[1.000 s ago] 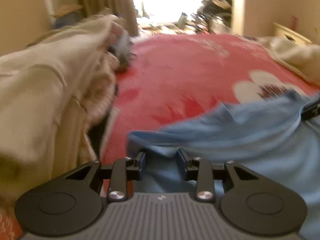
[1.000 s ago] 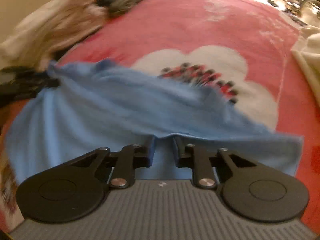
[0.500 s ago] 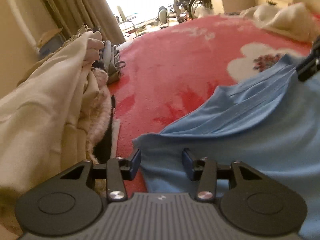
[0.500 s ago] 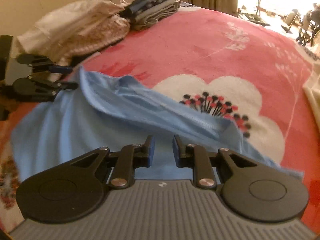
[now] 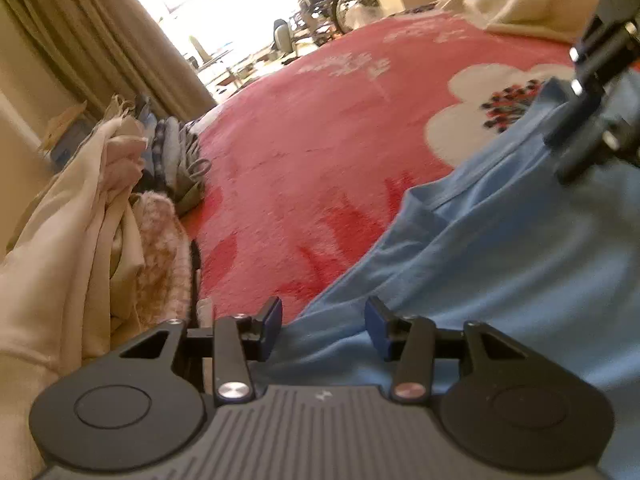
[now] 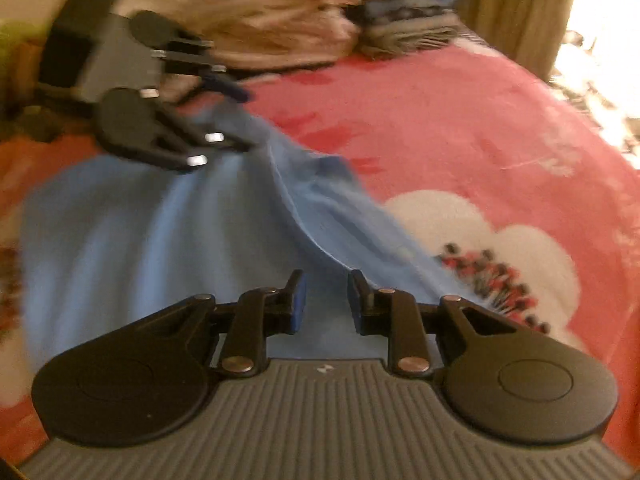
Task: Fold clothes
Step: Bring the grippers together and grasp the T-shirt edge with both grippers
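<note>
A light blue garment (image 5: 500, 264) lies spread on the red flowered blanket (image 5: 320, 120). My left gripper (image 5: 324, 326) hovers low over the garment's near left edge, jaws apart, with the cloth lying loose under the gap. From the right wrist view the left gripper (image 6: 240, 120) sits at the garment's (image 6: 140, 240) far corner. My right gripper (image 6: 328, 300) is over the opposite edge. Its jaws are opening, blue cloth shows between them, and the pads do not press on it. The right gripper (image 5: 576, 136) also appears at the left view's upper right.
A heap of cream and pink clothes (image 5: 80, 240) rises at the left, with a stack of folded items (image 5: 172, 152) behind it. Another cream garment (image 5: 520, 4) lies at the far right. Curtains (image 5: 100, 40) hang beyond. A white flower (image 6: 500, 256) marks the blanket beside the garment.
Both views have rolled as the hands turned and slid along the cloth. The left jaws stand wider than a second ago, and the right jaws have parted a little.
</note>
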Demonstrator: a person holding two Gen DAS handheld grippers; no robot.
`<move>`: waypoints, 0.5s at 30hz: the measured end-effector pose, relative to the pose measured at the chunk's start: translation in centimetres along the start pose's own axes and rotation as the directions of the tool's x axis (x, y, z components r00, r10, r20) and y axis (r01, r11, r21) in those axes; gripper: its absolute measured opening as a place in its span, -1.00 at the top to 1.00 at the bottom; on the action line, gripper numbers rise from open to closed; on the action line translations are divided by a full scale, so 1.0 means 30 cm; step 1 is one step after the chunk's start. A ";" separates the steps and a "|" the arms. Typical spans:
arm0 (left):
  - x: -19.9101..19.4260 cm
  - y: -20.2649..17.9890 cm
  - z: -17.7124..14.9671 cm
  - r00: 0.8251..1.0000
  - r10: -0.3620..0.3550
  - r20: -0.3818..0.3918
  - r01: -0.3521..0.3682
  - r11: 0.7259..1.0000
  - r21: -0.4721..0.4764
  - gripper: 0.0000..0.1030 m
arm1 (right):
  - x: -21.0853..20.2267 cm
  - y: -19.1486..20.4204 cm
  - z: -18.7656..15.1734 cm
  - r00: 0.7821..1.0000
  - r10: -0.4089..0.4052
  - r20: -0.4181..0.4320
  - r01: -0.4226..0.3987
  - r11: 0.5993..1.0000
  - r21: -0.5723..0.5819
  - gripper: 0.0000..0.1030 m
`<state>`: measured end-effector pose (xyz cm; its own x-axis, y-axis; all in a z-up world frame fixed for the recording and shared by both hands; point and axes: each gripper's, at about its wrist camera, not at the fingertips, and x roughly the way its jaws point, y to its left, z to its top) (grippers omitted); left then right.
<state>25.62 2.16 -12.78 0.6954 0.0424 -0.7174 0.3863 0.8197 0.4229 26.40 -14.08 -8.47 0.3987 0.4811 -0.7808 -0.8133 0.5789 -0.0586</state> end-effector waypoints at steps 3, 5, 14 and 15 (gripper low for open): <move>-0.045 0.010 0.006 0.996 -0.072 0.044 0.072 0.997 0.019 0.08 | -0.008 -0.034 0.026 0.999 0.007 0.048 -0.009 0.999 0.041 0.57; -0.060 -0.005 0.010 0.991 -0.120 0.063 0.115 0.990 0.078 0.06 | -0.023 -0.029 0.041 0.996 0.065 0.066 -0.066 0.998 0.016 0.56; 0.006 -0.063 0.059 0.973 -0.230 0.031 0.212 0.935 0.283 0.08 | 0.078 0.006 0.113 0.986 0.164 -0.039 -0.168 0.980 -0.109 0.51; 0.009 -0.063 0.063 0.970 -0.243 0.024 0.225 0.928 0.295 0.14 | 0.088 0.004 0.120 0.985 0.164 -0.050 -0.169 0.979 -0.116 0.51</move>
<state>26.22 -0.46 -12.72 0.5951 -0.1718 -0.7851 0.6942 0.6020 0.3946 28.87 -10.36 -8.30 0.2380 0.5364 -0.8097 -0.9126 0.4089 0.0026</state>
